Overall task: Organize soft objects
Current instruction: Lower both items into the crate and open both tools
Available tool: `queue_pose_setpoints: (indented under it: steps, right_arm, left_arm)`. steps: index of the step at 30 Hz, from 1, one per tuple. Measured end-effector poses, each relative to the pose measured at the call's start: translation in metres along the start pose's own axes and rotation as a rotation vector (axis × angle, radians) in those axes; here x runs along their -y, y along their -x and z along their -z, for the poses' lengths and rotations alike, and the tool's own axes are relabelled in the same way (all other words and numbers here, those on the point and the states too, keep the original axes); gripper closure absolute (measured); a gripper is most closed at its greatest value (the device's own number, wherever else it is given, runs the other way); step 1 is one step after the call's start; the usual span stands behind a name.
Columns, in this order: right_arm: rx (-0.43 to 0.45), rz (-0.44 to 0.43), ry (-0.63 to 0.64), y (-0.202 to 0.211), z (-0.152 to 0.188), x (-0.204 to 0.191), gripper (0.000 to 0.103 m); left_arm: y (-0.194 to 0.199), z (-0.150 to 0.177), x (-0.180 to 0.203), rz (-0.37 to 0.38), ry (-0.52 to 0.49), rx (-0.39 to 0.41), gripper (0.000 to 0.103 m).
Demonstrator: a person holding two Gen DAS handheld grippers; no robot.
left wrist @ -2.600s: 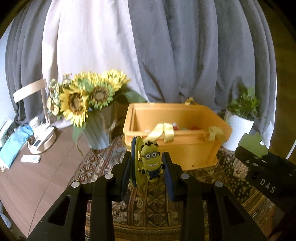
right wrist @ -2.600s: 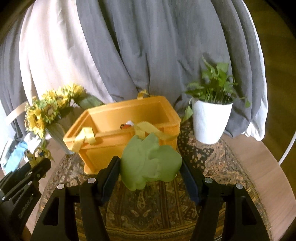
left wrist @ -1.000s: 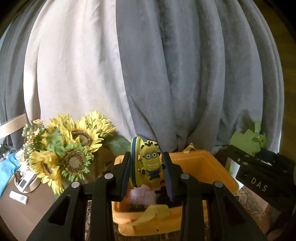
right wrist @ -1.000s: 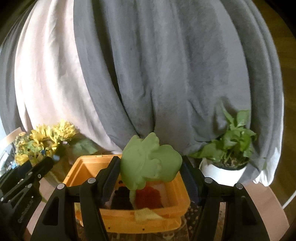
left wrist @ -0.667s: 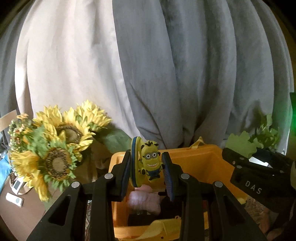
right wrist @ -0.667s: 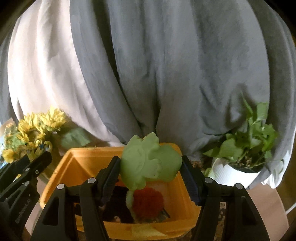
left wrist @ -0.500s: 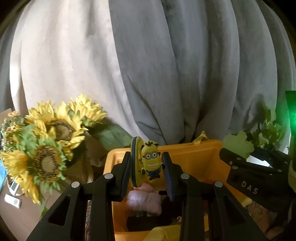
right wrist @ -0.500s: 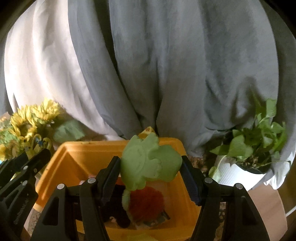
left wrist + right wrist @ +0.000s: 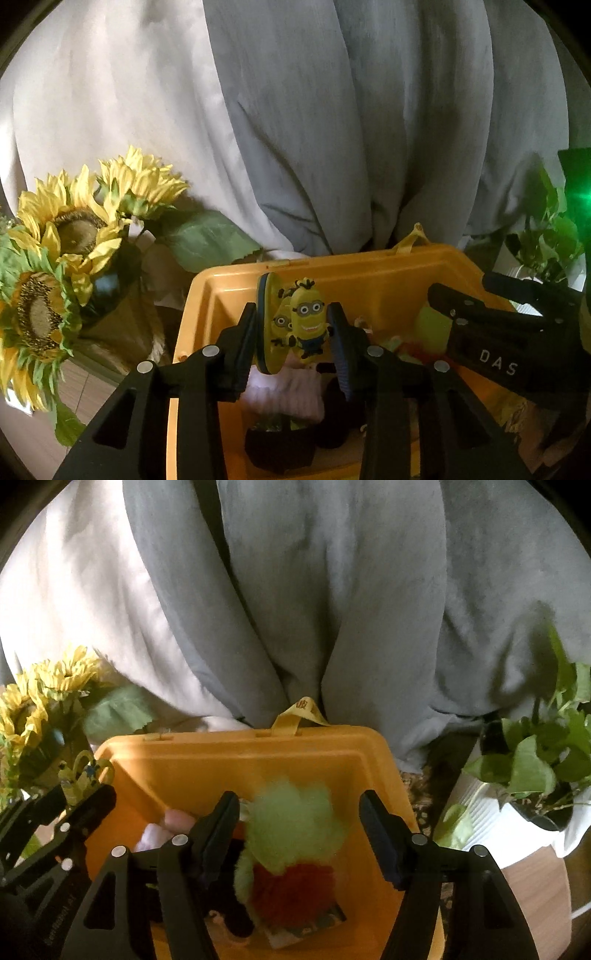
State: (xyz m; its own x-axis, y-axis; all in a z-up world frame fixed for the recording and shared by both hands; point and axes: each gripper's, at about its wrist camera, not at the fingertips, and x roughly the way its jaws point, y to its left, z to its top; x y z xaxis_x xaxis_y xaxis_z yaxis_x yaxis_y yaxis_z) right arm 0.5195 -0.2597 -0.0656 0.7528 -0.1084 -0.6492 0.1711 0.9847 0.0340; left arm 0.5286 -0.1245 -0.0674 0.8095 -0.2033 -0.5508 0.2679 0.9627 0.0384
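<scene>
Both tools hang over the open orange plastic storage bin (image 9: 236, 753), which has a yellow strap loop at its far rim. The left tool (image 9: 293, 336) has its jaws opening, and the yellow cartoon-figure toy with goggles and blue overalls (image 9: 295, 325) sits tilted between them; whether the pads touch it cannot be told. The right tool (image 9: 299, 834) also has its jaws opening, now clear of the pale green soft toy (image 9: 291, 827), which shows blurred between them above a red fluffy toy (image 9: 291, 890) in the bin. A pale pink soft item (image 9: 284, 391) and dark items lie in the bin too. Sunflowers (image 9: 66, 236) stand at nine o'clock of the bin, a leafy plant in a white ribbed pot (image 9: 517, 812) at three o'clock, grey and white curtains behind.
</scene>
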Motion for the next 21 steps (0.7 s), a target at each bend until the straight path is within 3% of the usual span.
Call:
queue_pose_setpoints:
  steps: [10,21]
  right_arm:
    - [0.022,0.02,-0.004,0.009,0.001,0.001,0.031]
    - [0.083,0.026,-0.027,0.076,0.016,-0.004,0.031]
  left_arm:
    - [0.01,-0.002,0.003,0.007,-0.002,0.016,0.064]
    - [0.081,-0.001,-0.004,-0.013,0.026,0.064,0.052]
